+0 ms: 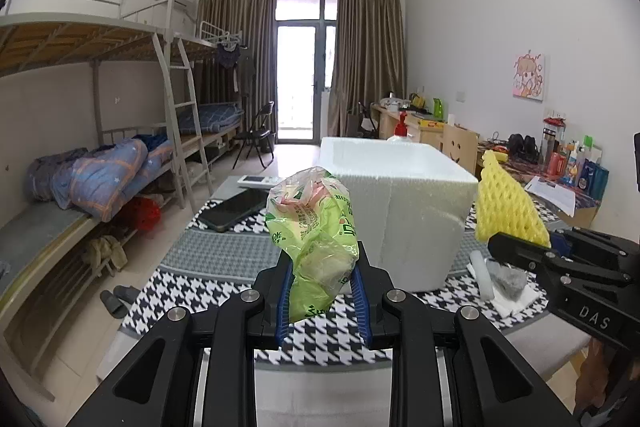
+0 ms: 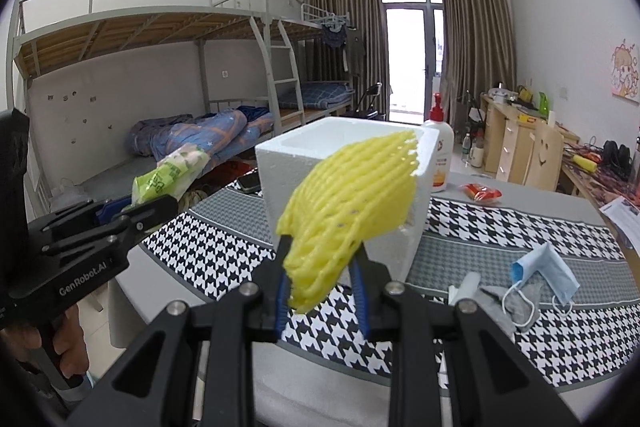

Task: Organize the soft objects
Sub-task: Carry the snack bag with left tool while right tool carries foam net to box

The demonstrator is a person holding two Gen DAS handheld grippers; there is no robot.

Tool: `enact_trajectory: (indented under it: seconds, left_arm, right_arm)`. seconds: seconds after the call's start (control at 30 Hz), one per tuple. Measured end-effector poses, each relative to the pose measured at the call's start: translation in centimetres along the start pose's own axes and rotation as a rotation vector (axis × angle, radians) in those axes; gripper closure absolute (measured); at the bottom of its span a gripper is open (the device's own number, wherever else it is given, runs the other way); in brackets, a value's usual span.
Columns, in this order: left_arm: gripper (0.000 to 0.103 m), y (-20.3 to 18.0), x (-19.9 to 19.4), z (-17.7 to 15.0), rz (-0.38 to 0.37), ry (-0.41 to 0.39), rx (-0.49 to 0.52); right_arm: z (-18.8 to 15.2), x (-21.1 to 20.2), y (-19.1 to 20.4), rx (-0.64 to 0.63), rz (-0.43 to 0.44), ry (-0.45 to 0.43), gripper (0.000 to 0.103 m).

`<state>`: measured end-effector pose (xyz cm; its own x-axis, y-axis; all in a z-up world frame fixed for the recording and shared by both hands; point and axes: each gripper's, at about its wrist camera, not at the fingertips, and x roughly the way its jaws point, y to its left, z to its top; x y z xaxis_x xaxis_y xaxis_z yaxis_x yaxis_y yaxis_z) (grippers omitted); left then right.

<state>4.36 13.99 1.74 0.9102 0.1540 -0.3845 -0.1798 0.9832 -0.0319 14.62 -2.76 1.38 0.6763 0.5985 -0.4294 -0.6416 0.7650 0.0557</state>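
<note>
My left gripper (image 1: 322, 277) is shut on a crumpled green plastic bag (image 1: 314, 227) and holds it above the table, just in front of the white foam box (image 1: 400, 195). The bag also shows in the right wrist view (image 2: 170, 173). My right gripper (image 2: 322, 277) is shut on a yellow foam net sleeve (image 2: 352, 203) and holds it up before the foam box (image 2: 344, 143). The sleeve also shows in the left wrist view (image 1: 506, 205), right of the box. A blue face mask (image 2: 546, 273), a grey cloth (image 2: 516, 301) and a white foam piece (image 2: 464, 287) lie on the table at the right.
The table has a houndstooth cloth (image 2: 500, 223). A dark phone (image 1: 236, 209) and a remote (image 1: 256, 181) lie left of the box. A lotion bottle with a red pump (image 2: 438, 151) and a red snack packet (image 2: 482, 193) lie behind it. Bunk beds (image 1: 100, 163) stand at the left, desks (image 2: 516, 135) at the right.
</note>
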Motion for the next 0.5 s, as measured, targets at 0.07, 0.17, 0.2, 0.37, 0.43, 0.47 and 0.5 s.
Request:
enact_trajectory:
  seconds: [0.07,0.17,0.2,0.37,0.43,0.47,0.5]
  left_arm:
    - [0.076,-0.1,0.1,0.6,-0.006,-0.01,0.001]
    - [0.075,-0.5,0.2,1.9,-0.025,-0.027,0.015]
    - [0.075,-0.7,0.2,2.3,-0.027,-0.034,0.019]
    - [0.075,-1.0,0.7,4.8,-0.032,-0.069,0.025]
    - [0.075,-1.2,1.0,5.4,-0.035,-0.071,0.028]
    - [0.075,-1.3,1.3,5.8,-0.038,-0.073,0.03]
    - [0.075,-1.4,1.4,6.1,-0.041,-0.075,0.034]
  right_arm:
    - [0.6,0.0,0.1,-0.01,-0.008,-0.007,0.072]
    - [1.6,-0.2,0.1,-0.017,-0.008,-0.026,0.072]
    - [1.9,-0.3,0.0,-0.018,-0.008,-0.034,0.072]
    - [3.9,-0.8,0.1,-0.034,-0.017,-0.086,0.072]
    - [4.6,-0.7,0.1,-0.042,-0.015,-0.098,0.072]
    - [4.9,-0.7,0.0,-0.042,-0.018,-0.101,0.072]
    - [5.3,-0.6,0.0,-0.04,-0.02,-0.104,0.072]
